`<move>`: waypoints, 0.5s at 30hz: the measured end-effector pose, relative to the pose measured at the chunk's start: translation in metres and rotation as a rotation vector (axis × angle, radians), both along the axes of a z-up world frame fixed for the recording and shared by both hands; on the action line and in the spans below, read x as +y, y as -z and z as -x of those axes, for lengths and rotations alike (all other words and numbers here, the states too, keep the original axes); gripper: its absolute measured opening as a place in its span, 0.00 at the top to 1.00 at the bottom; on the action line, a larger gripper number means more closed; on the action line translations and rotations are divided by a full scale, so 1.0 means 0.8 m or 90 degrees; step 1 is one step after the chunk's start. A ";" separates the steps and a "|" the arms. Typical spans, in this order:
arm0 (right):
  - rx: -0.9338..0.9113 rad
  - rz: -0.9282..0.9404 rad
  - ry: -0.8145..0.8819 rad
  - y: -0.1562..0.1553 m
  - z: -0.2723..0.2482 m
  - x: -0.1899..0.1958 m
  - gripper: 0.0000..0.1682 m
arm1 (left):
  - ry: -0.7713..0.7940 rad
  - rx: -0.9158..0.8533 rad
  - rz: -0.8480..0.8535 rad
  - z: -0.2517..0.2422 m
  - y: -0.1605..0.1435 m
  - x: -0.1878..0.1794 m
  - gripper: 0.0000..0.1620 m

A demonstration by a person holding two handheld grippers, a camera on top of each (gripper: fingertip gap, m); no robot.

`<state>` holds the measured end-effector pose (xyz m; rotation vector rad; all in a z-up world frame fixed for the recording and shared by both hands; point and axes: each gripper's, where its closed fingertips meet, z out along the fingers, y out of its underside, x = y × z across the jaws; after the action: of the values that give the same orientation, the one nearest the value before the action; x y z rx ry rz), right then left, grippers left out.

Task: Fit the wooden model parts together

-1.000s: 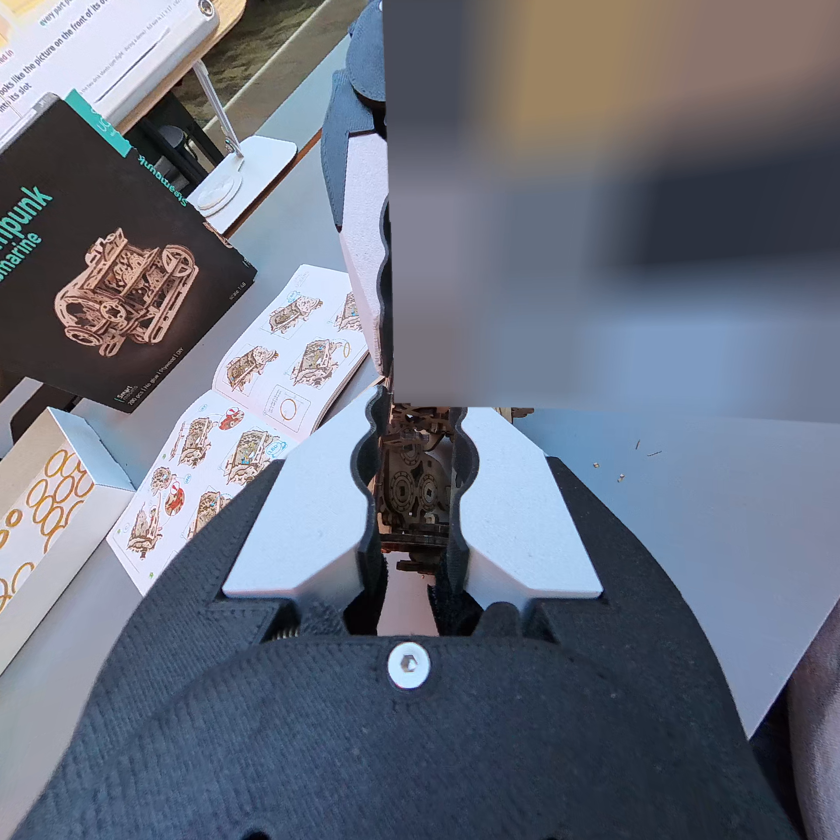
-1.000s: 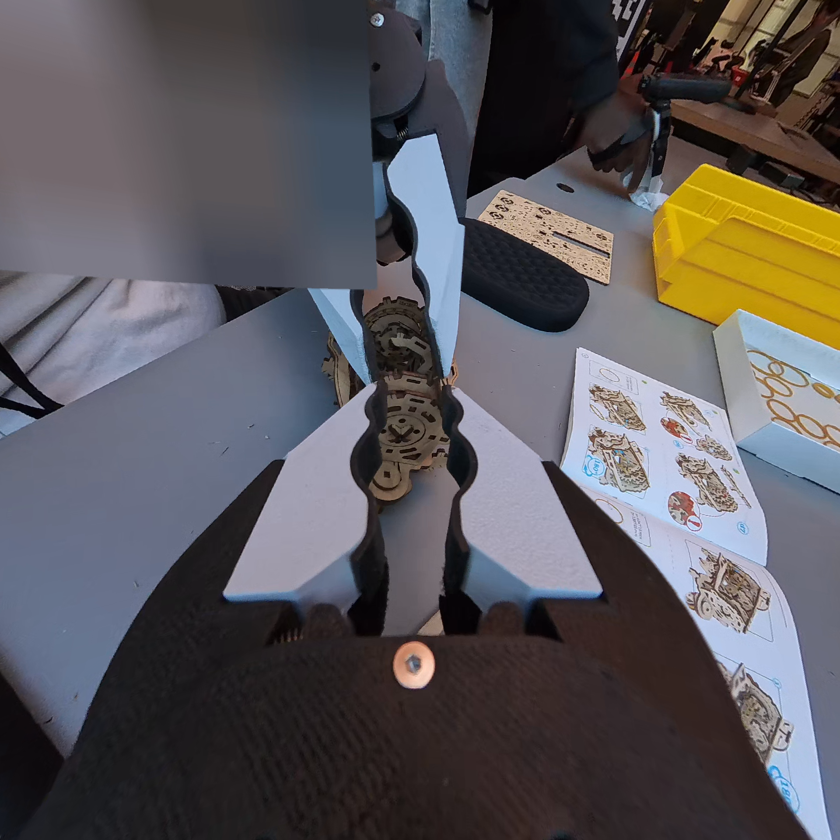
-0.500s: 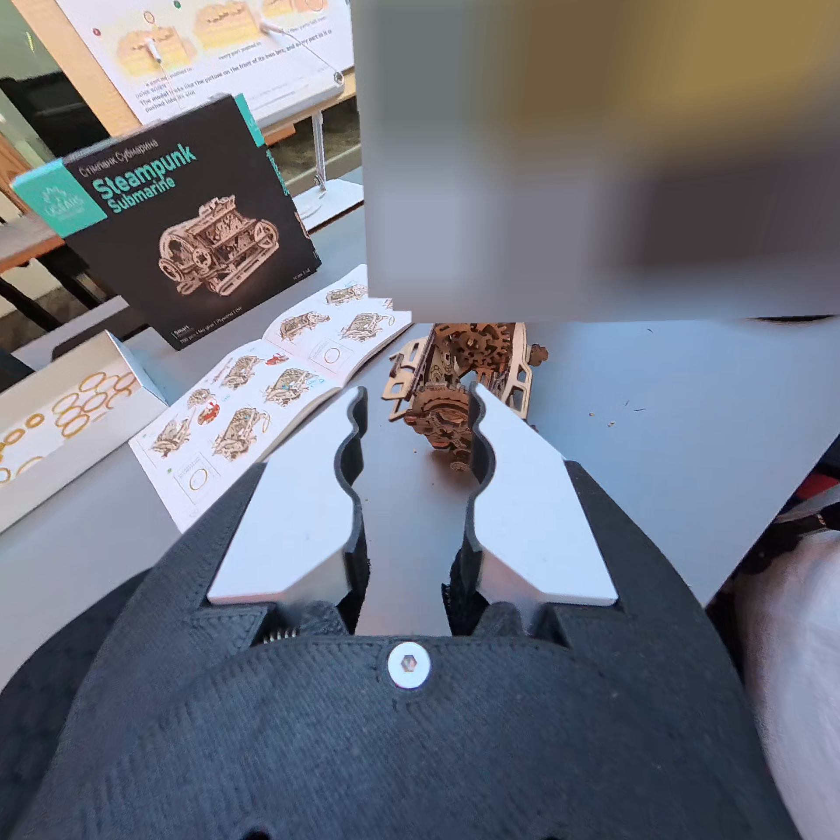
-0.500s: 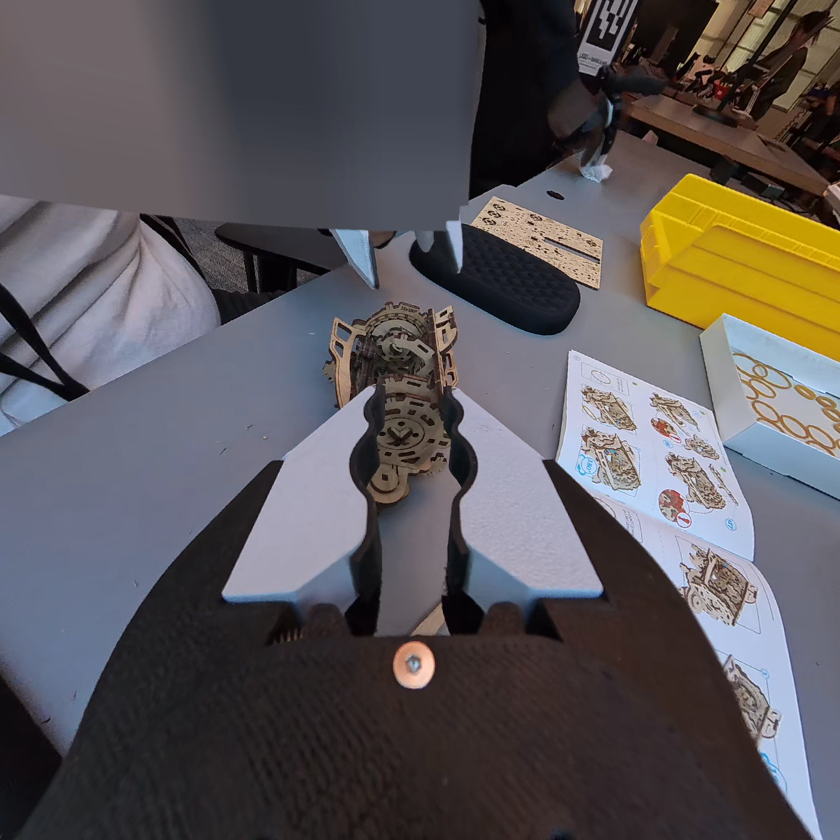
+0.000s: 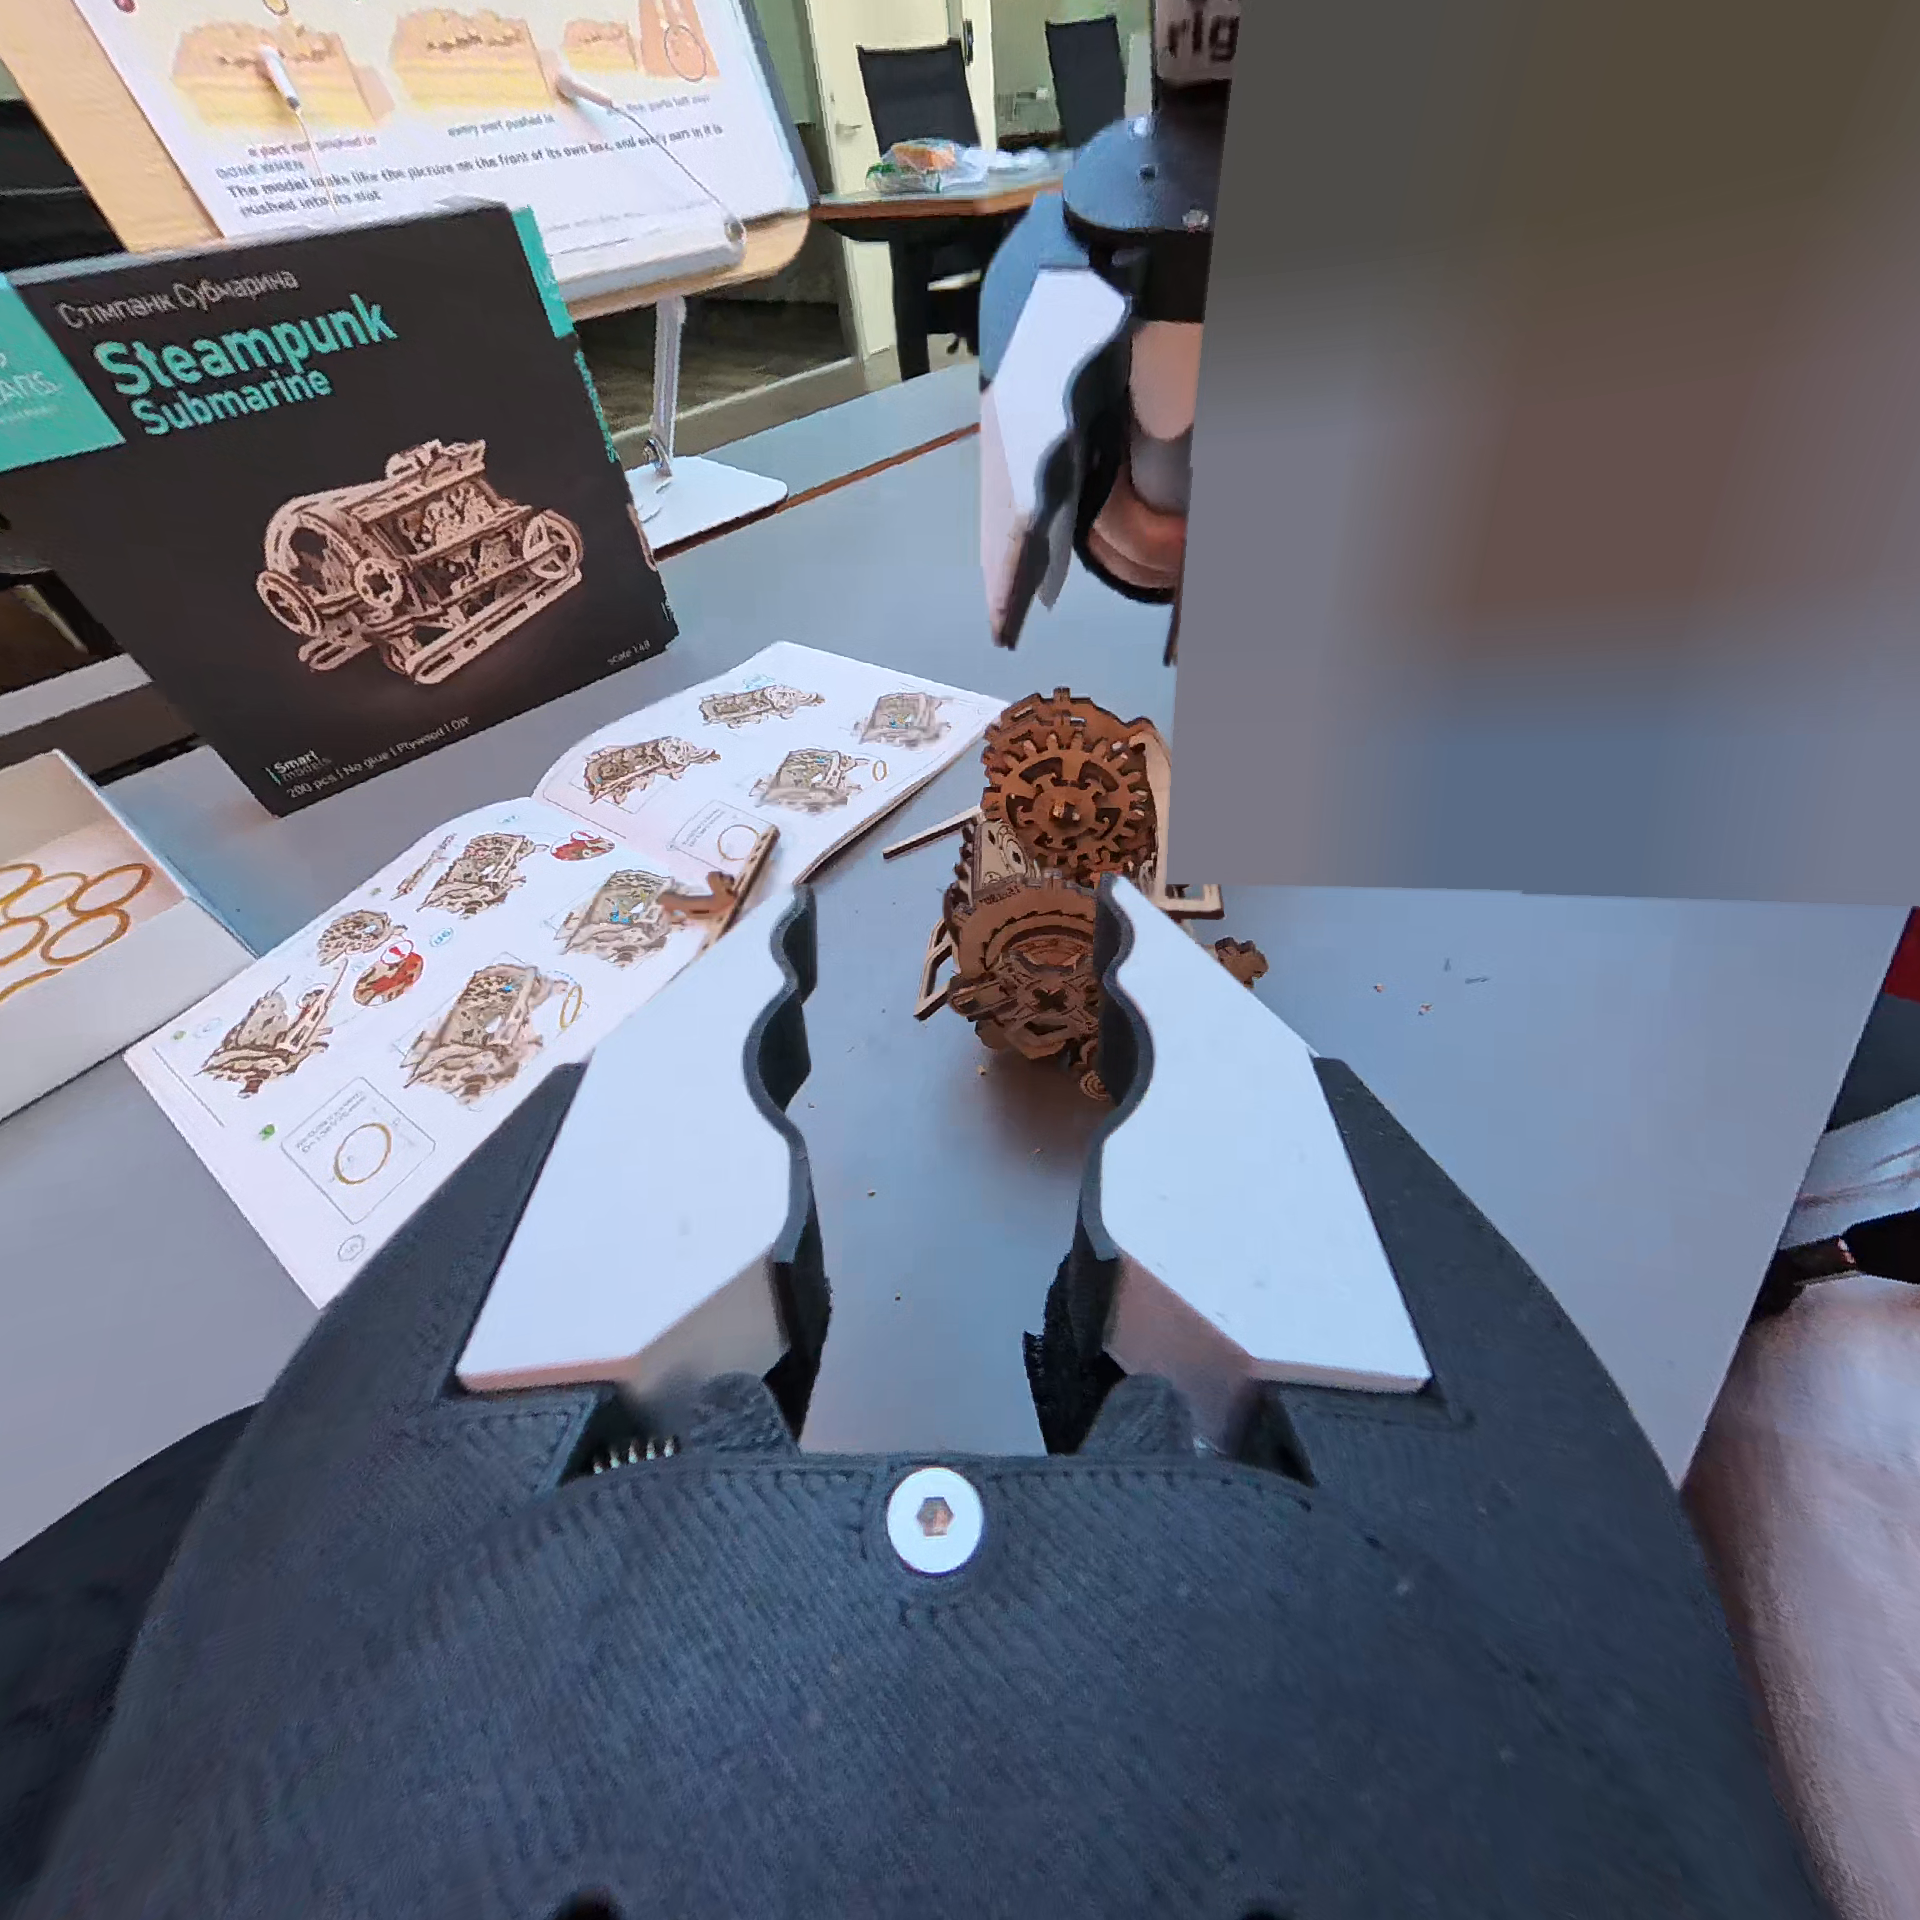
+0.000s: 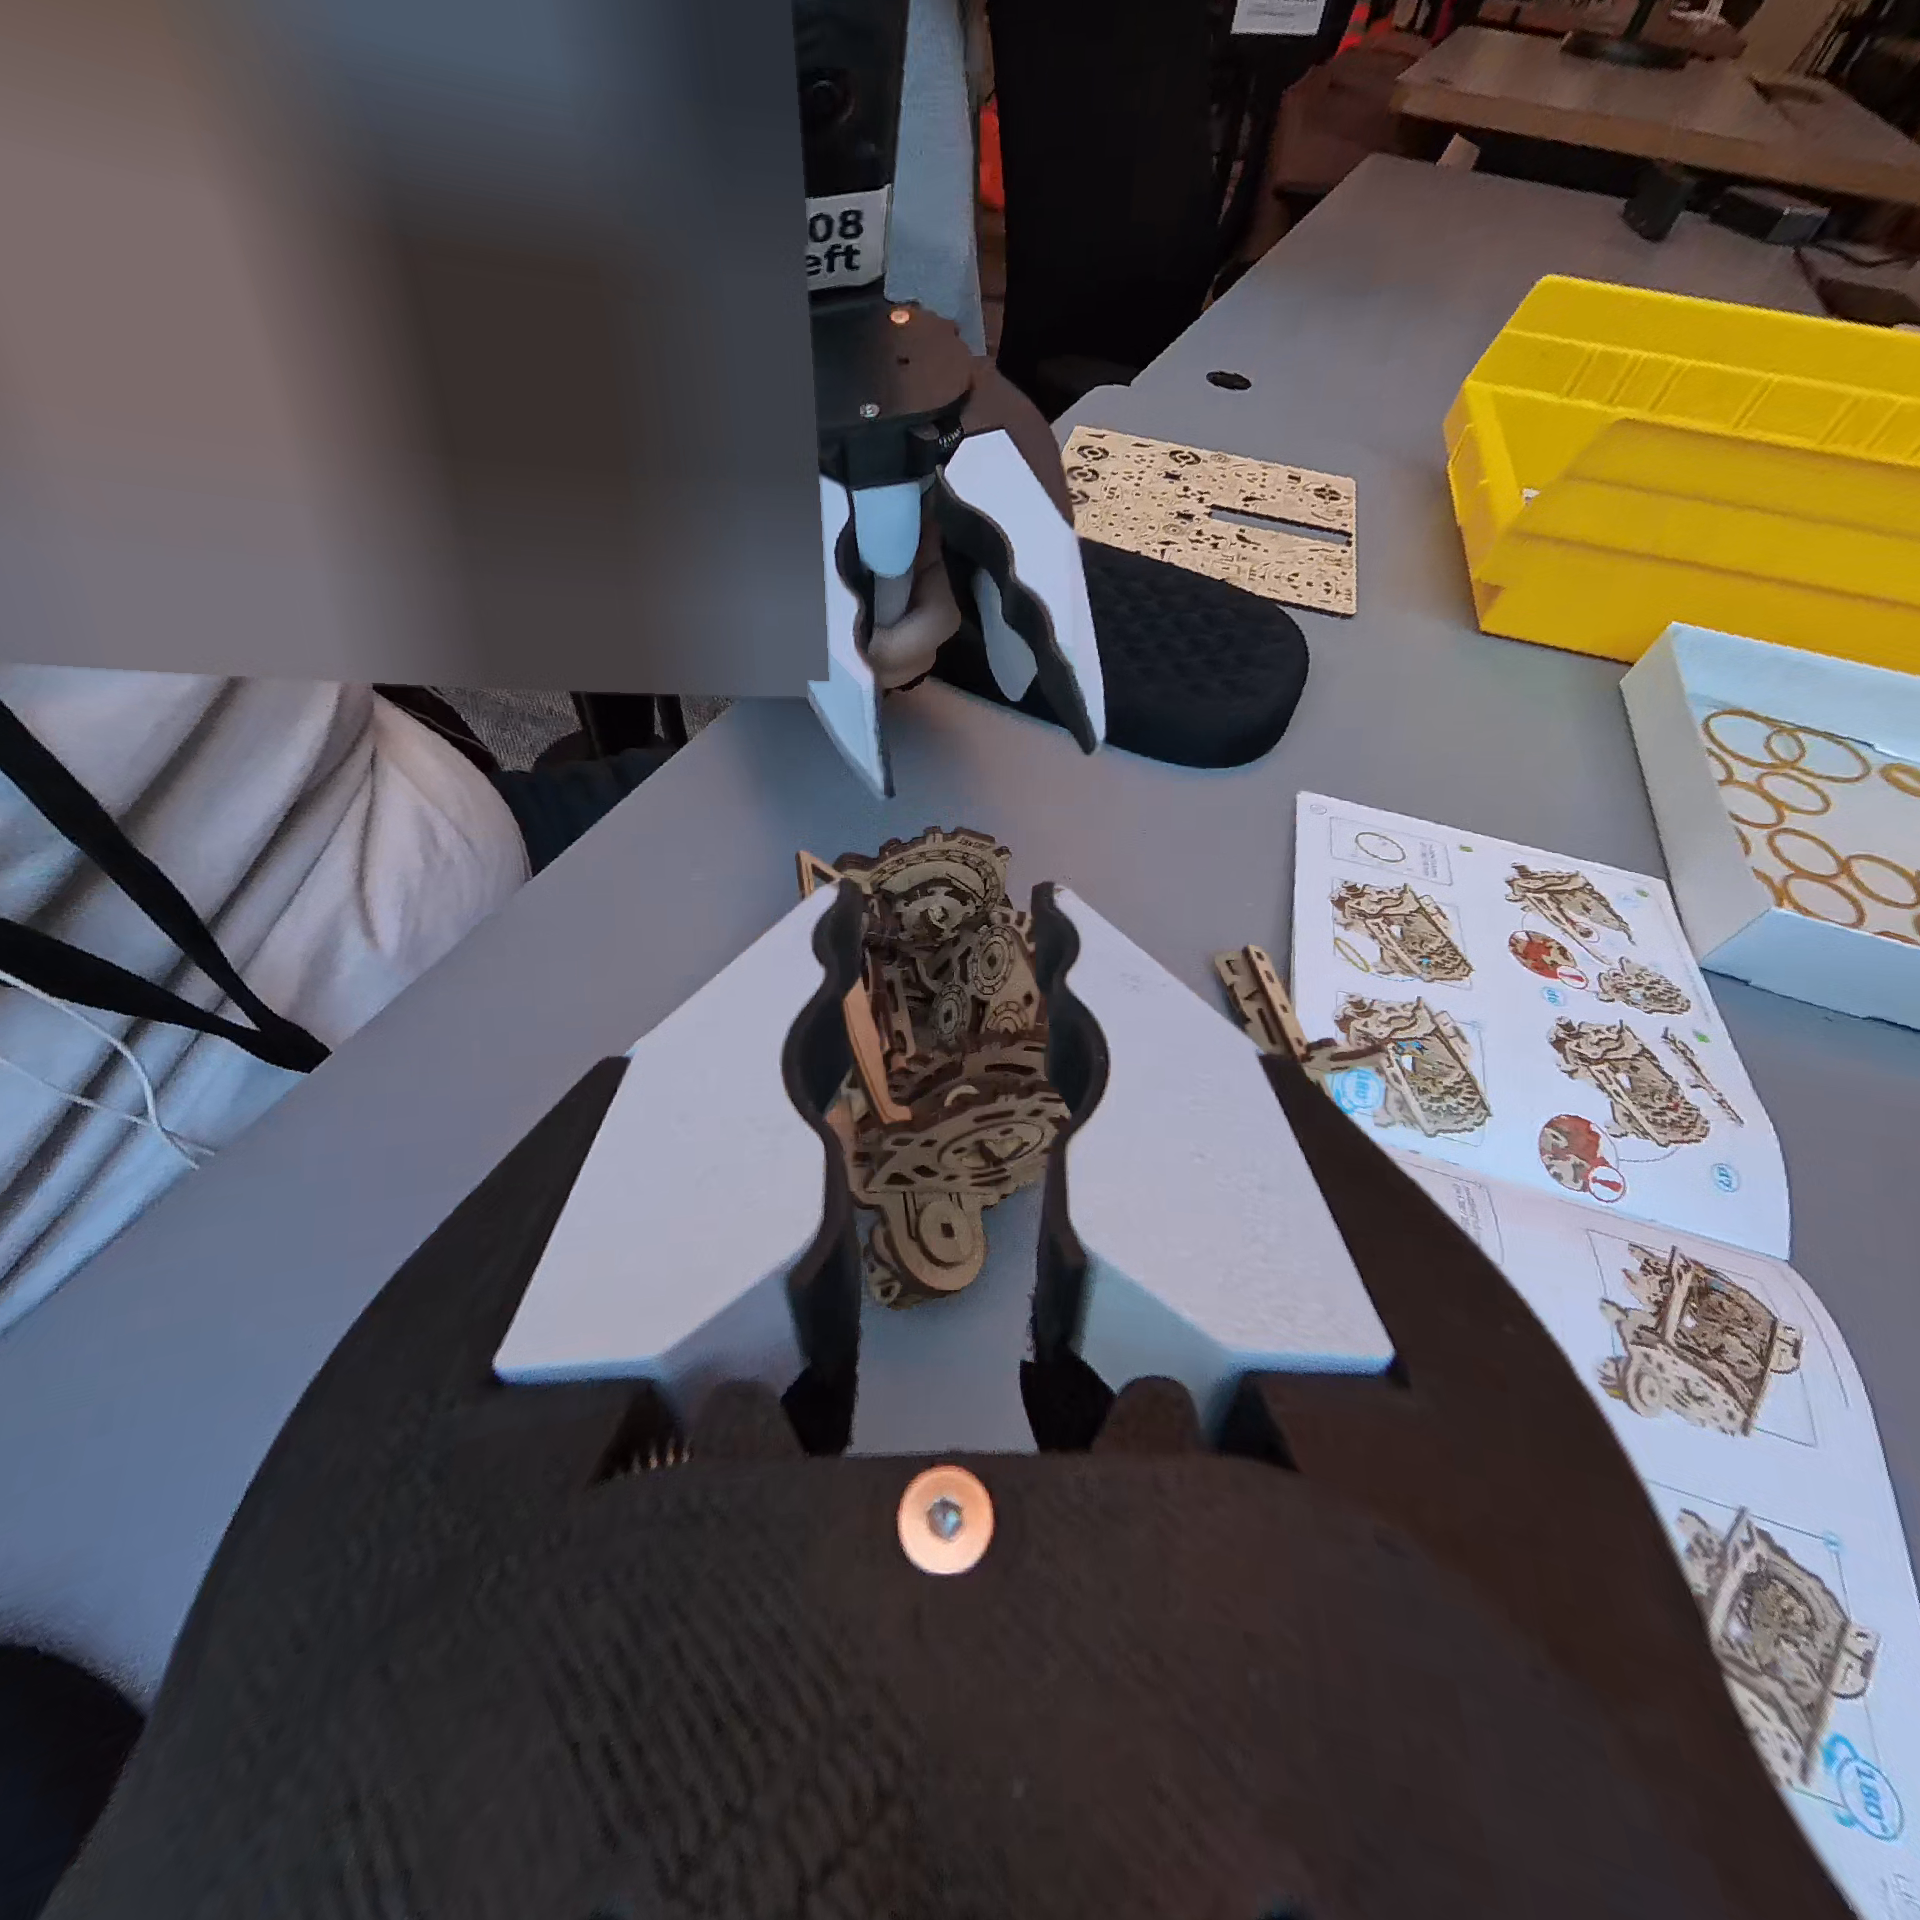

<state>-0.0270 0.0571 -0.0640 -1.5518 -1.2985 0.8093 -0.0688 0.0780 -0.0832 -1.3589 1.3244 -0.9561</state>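
The wooden gear model (image 5: 1023,956) stands on the grey table (image 5: 1507,1091), its big cog on top. My left gripper (image 5: 951,904) is open and empty, its tips just short of the model. In the right wrist view it (image 6: 982,758) hangs above the table beyond the model (image 6: 935,1091). My right gripper (image 6: 940,896) hovers over the model with its jaws a little apart, and the model shows through the gap. In the left wrist view one of its fingers (image 5: 1039,468) ends above the cog, apart from it. A loose ladder-like wooden strip (image 5: 727,888) lies on the manual's edge, also in the right wrist view (image 6: 1262,997).
The open manual (image 5: 468,987) lies beside the model, with the black kit box (image 5: 343,499) and a white box of rings (image 6: 1818,831) beyond. Yellow bins (image 6: 1662,468), a black pad (image 6: 1174,665) and a plywood parts sheet (image 6: 1216,509) are further off. A person sits at the table edge (image 6: 260,883). There is about 6 cm between the tips of the two grippers.
My left gripper has let go of the model, opened and drawn back. My right gripper has moved over the model. The wooden strip now lies apart from it.
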 end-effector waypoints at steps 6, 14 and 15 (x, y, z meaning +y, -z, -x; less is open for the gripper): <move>-0.043 -0.055 0.096 -0.002 -0.025 0.049 0.84 | -0.046 -0.001 0.062 0.028 -0.002 0.043 0.77; -0.159 0.097 0.066 0.096 -0.027 0.133 0.83 | -0.029 0.062 0.106 0.018 0.005 0.069 0.79; -0.185 0.108 0.066 0.106 -0.027 0.138 0.82 | -0.030 0.069 0.103 0.017 0.008 0.070 0.79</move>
<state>-0.0051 0.1673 -0.1485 -1.9098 -1.3690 0.6596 -0.0823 0.1340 -0.0897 -1.5781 1.3118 -0.9869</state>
